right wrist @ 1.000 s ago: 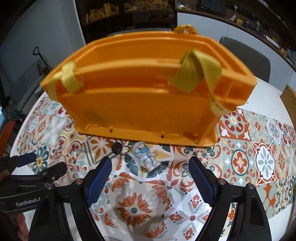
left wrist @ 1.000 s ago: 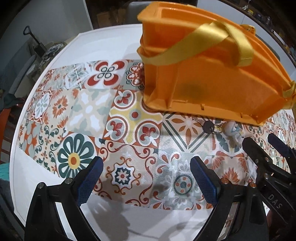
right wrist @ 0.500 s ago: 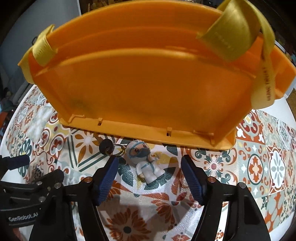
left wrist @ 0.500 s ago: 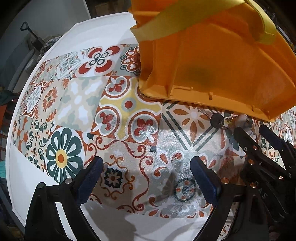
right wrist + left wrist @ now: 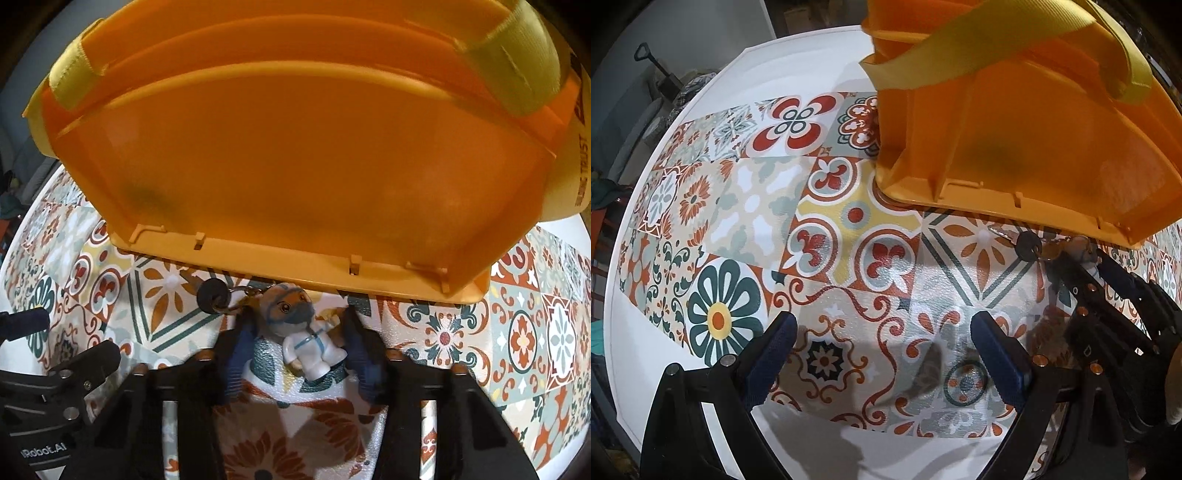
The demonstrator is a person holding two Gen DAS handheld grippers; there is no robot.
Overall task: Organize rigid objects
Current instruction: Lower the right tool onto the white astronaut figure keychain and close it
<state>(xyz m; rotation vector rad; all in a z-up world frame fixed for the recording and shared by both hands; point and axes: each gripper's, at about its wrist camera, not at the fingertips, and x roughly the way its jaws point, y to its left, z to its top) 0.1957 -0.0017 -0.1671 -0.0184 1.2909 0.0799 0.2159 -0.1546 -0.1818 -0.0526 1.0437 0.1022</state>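
Figurine keychain (image 5: 310, 347) (masked, white-suited) pinched by right gripper (image 5: 301, 332).

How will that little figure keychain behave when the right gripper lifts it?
The figure looks like hard, glossy plastic, so it should stay stiff but may slip in the pads of the right gripper, now shut on it. The black key hangs on a loose ring, so it will probably dangle and swing. It looks light.

You are working at a white table (image 5: 812, 48) under a tile-patterned mat (image 5: 849, 221), in what looks like a home storeroom or workroom. Far to your left a black shovel handle (image 5: 652, 64) leans on a grey wall, with bundled cloth (image 5: 692, 86) near it and dim shelving beyond.
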